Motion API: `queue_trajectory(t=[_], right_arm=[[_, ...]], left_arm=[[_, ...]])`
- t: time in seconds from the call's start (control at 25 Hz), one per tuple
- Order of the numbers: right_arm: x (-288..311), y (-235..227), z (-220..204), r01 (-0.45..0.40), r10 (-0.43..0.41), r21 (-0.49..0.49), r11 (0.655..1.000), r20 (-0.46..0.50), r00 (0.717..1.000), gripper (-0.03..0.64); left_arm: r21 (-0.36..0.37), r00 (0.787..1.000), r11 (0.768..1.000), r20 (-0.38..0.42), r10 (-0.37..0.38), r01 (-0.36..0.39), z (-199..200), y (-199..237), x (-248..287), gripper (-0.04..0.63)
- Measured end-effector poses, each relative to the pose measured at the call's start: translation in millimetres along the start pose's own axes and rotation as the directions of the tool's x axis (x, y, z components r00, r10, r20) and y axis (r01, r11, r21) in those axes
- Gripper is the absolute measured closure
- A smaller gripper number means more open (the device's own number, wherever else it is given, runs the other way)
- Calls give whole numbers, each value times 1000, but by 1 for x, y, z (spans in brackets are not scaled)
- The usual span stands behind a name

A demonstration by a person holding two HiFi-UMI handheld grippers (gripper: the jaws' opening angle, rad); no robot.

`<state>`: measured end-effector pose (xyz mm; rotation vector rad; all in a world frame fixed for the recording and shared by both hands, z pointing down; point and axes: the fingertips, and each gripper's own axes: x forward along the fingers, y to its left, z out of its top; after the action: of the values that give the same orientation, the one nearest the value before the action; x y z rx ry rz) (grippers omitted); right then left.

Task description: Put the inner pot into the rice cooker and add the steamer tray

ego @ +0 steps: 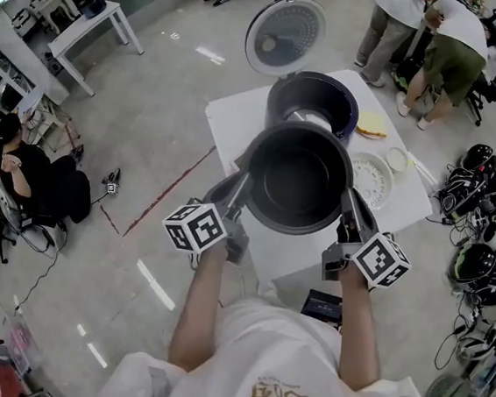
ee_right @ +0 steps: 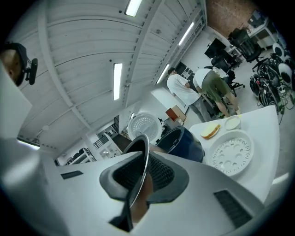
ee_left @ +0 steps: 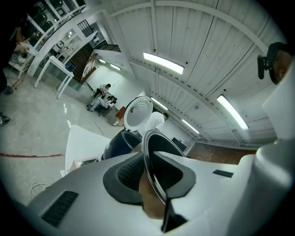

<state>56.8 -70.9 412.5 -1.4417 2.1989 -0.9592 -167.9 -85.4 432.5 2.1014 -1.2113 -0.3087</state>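
The dark inner pot (ego: 299, 177) hangs in the air above the white table (ego: 231, 112), just in front of the dark blue rice cooker (ego: 311, 99), whose white lid (ego: 285, 34) stands open. My left gripper (ego: 242, 188) is shut on the pot's left rim and my right gripper (ego: 350, 208) on its right rim. In the left gripper view the thin rim (ee_left: 152, 152) runs between the pads, with the cooker (ee_left: 122, 143) beyond it. The right gripper view shows the rim (ee_right: 140, 166) pinched likewise. The white perforated steamer tray (ego: 371, 180) (ee_right: 233, 152) lies flat to the right of the cooker.
A small white dish (ego: 399, 159) and a yellow item (ego: 372, 124) lie on the table behind the tray. A black box (ego: 323, 305) sits near the table's front edge. People stand at the back right (ego: 440, 46). Helmets (ego: 485, 209) pile on the floor at right.
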Motion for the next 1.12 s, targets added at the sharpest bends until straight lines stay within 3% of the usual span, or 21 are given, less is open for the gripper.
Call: queue_trajectory(t=[0.6, 1.12], right_arm=[[36, 39, 49, -117, 115, 28, 993, 62, 991, 571], [108, -10, 99, -155, 153, 93, 984, 25, 988, 572]], left_arm=[[18, 998, 1000, 64, -10, 8, 58, -15, 10, 517], [17, 996, 999, 81, 36, -38, 84, -13, 97, 518]])
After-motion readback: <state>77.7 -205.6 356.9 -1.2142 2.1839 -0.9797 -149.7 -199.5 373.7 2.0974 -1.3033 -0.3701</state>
